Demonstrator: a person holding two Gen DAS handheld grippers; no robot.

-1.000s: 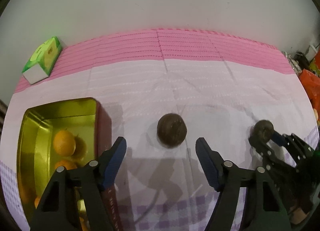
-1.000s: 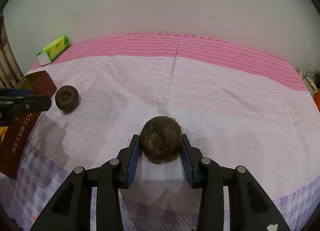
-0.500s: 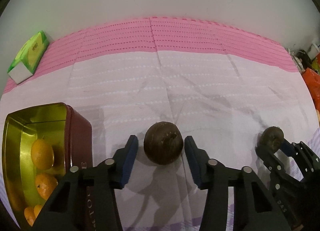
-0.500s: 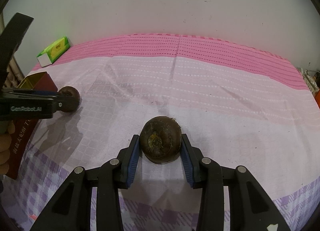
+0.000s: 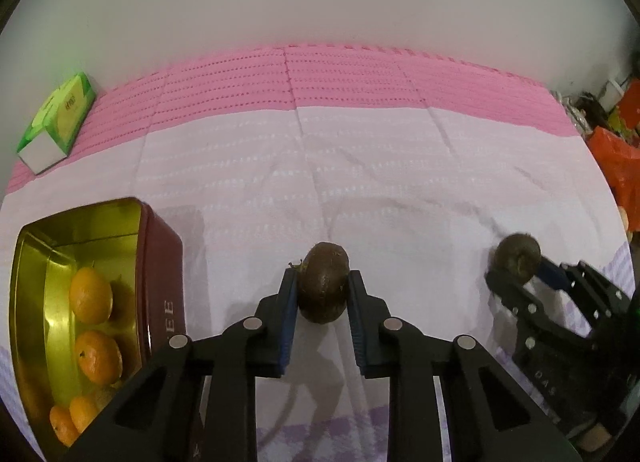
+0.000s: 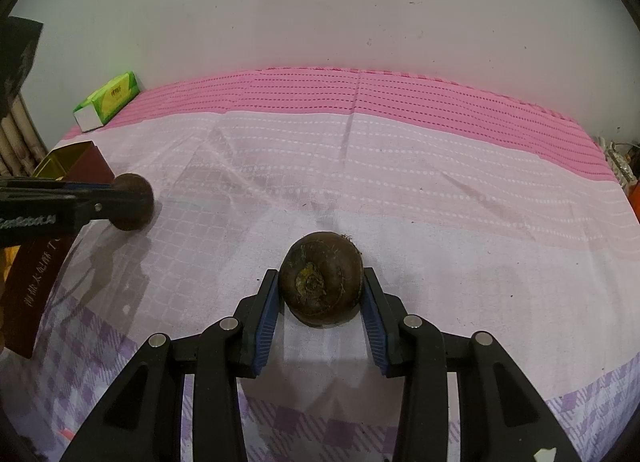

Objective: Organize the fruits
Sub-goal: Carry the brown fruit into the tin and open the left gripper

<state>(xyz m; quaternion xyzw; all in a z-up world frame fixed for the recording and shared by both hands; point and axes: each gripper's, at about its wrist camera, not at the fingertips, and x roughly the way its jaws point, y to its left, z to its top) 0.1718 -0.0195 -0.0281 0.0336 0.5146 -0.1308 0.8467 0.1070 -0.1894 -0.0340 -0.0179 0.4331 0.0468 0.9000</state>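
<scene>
My left gripper (image 5: 322,294) is shut on a dark brown round fruit (image 5: 325,288), which rests on the pink and white cloth; it also shows in the right wrist view (image 6: 134,207). My right gripper (image 6: 320,294) is shut on a second brown round fruit (image 6: 321,284), seen at the right of the left wrist view (image 5: 517,258). A red tin with a gold inside (image 5: 160,262) stands at the left and holds several oranges (image 5: 91,300).
A green and white carton (image 5: 58,117) lies at the far left by the wall. Orange bags and clutter (image 5: 616,157) sit past the cloth's right edge. The white wall runs along the back.
My left gripper moved forward around the brown fruit and closed its fingers on it. My right gripper stayed shut on its fruit and did not move.
</scene>
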